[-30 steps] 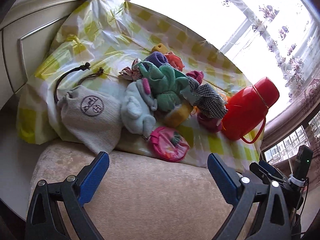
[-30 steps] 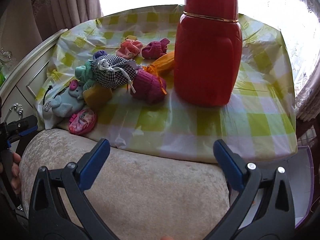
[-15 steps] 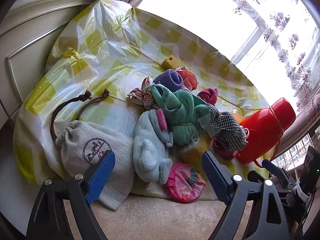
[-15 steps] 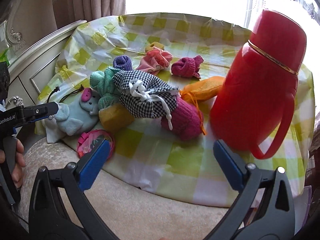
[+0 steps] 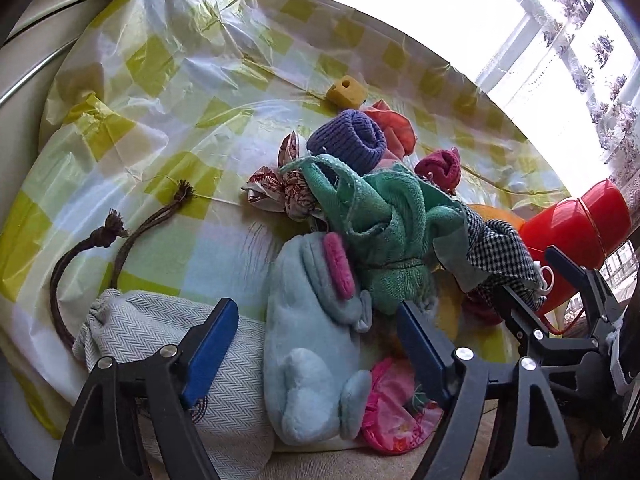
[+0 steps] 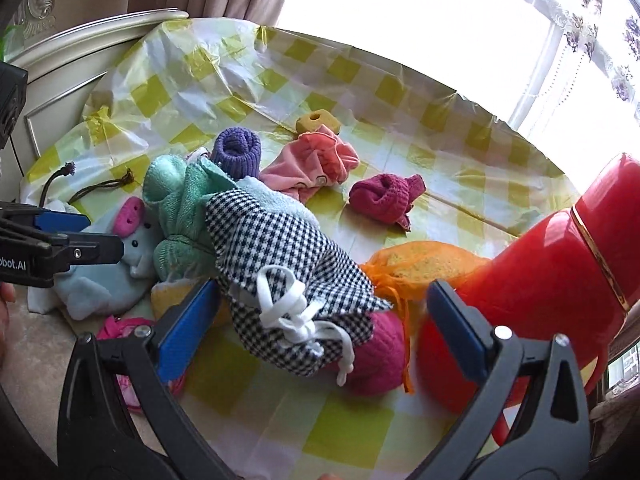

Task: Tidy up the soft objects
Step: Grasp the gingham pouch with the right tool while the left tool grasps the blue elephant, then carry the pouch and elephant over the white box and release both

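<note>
Both grippers nearer, left gripper [image 5: 312,354] closing.

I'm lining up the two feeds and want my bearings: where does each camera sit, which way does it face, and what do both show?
Left wrist: on the left gripper, looking down over the blue plush toy and grey drawstring bag; its closing jaws straddle the toy, and the right gripper shows.
Right wrist: on the right gripper, facing the checked pouch and red flask; the left gripper shows.
Shared: plush toy, green towel, purple sock roll, flask.
</note>
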`<state>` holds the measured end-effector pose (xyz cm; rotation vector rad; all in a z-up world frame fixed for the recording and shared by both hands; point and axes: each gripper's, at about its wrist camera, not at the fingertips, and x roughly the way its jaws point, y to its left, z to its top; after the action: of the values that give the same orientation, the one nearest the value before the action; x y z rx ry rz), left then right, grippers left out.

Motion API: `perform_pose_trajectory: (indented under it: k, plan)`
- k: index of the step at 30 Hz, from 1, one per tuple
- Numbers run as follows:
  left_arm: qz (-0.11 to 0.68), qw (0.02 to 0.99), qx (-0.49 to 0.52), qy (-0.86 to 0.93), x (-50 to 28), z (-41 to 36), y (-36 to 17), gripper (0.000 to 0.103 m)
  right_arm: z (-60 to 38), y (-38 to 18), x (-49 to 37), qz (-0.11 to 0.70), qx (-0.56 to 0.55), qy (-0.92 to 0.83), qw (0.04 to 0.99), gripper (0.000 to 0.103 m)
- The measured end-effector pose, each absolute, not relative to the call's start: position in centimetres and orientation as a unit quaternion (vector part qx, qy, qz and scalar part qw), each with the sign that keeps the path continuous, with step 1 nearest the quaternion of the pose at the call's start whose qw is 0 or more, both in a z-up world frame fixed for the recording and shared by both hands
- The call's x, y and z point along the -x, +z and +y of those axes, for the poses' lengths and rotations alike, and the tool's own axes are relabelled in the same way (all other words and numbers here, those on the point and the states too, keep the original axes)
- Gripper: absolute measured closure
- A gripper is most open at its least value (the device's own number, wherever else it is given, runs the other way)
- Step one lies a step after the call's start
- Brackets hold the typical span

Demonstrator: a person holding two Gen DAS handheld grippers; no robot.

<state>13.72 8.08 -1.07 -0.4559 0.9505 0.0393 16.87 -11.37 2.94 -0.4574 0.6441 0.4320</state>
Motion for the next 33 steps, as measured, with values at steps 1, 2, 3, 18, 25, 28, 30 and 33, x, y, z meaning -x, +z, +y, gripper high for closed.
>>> perform_pose_trajectory:
  k: [1, 2, 3, 18, 25, 28, 30, 33]
  plan:
    - [0.458, 0.862, 0.215, 0.020, -14.0, 8.1, -1.3, 0.025, -11.2, 2.7, -17.2, 0.313, 0.225, 0.206, 0.900, 0.000]
    - [0.462, 0.861, 0.213, 0.019, -14.3, 8.0, -1.4, 0.026, -11.1, 2.4, -17.4, 0.316, 0.226, 0.205, 0.898, 0.001]
    - [0.466, 0.859, 0.210, 0.017, -14.5, 7.9, -1.6, 0.027, -11.0, 2.2, -17.6, 0.318, 0.225, 0.205, 0.898, 0.002]
    - [0.452, 0.873, 0.179, 0.020, -13.6, 6.3, -0.5, 0.075, -13.0, 2.9, -16.2, 0.313, 0.156, 0.253, 0.902, 0.073]
    - [0.416, 0.885, 0.205, 0.041, -10.8, 6.8, 1.2, 0.076, -15.1, 4.6, -14.2, 0.301, 0.111, 0.264, 0.909, 0.073]
    - [0.401, 0.890, 0.211, 0.047, -9.8, 6.7, 2.0, 0.075, -16.3, 5.2, -13.2, 0.301, 0.089, 0.267, 0.911, 0.073]
    - [0.393, 0.893, 0.216, 0.048, -9.0, 6.5, 2.5, 0.076, -17.1, 5.5, -12.5, 0.303, 0.081, 0.268, 0.911, 0.073]
    - [0.385, 0.897, 0.216, 0.036, -8.1, 5.7, 3.3, 0.076, -18.2, 5.6, -11.4, 0.309, 0.072, 0.267, 0.910, 0.073]
